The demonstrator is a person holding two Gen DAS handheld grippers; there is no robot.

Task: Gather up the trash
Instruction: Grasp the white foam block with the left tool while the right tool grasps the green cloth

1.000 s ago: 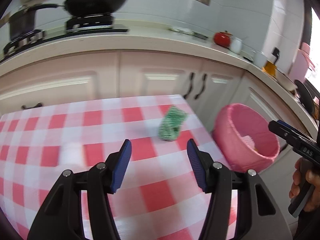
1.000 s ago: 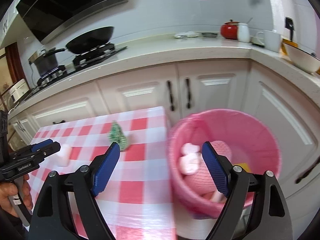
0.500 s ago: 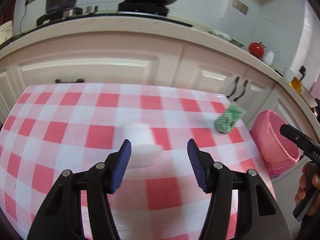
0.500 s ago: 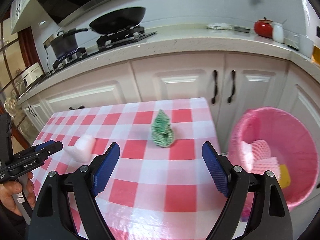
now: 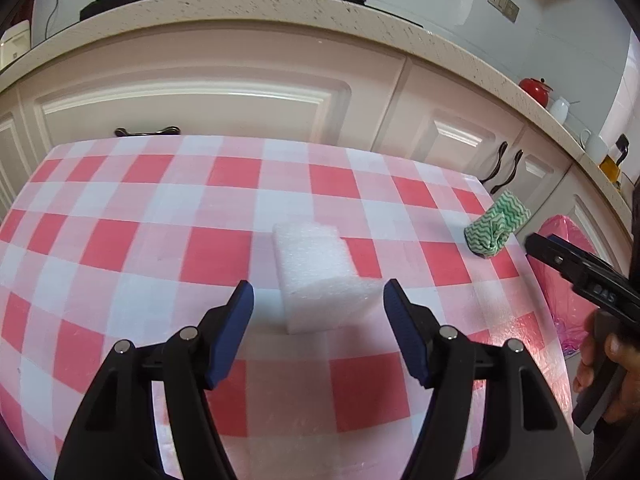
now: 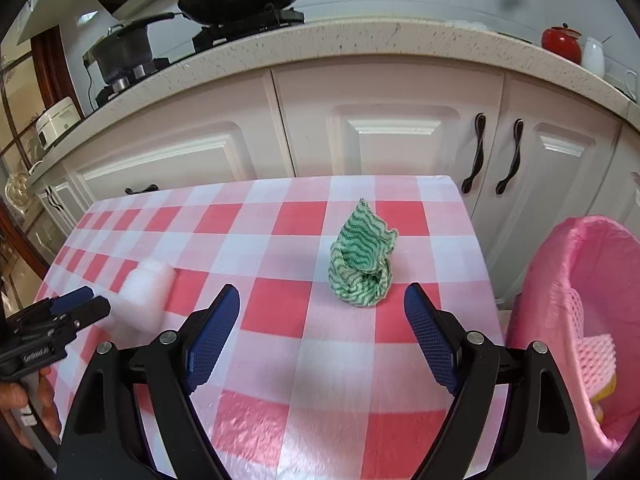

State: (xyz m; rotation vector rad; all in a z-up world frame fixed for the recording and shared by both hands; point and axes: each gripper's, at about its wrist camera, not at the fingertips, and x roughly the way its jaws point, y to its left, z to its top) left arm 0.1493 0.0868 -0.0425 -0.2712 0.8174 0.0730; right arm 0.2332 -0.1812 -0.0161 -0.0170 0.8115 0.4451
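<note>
Both my hands have swung away from the pink bin and down toward the table. A second ago my left gripper [image 5: 318, 304] faced the green cloth near the table's corner; now it is lined up on the white rectangular foam block [image 5: 320, 276], which lies just ahead of my blue pads. My jaws have just been opening wider, and the block's near end sits roughly between the fingertips, but neither pad touches it, so nothing is held. I judge that widening as making room for the block's width before I close.

My right gripper [image 6: 322, 312], which a second ago looked straight into the bin, now points at the crumpled green-and-white zigzag cloth [image 6: 362, 268] standing in a peak on the red-and-white checked plastic tablecloth [image 6: 280, 312]. Its jaws stand wide apart and empty, with the cloth just beyond the tips and centred between them.

The pink round bin lined with a pink bag [image 6: 576, 320] stands off the table's right edge, already holding pink foam netting [image 6: 592, 352] and something yellow I cannot make out. So two pieces are left on the table, one in front of each gripper, and I judge both pickups are about to start.

As for writing: the side of my right gripper, seen from the left camera, carries pale letters that seem to read "DAS". The left gripper's side, seen from the right camera, also bears a line of print, too blurred to read.
</note>
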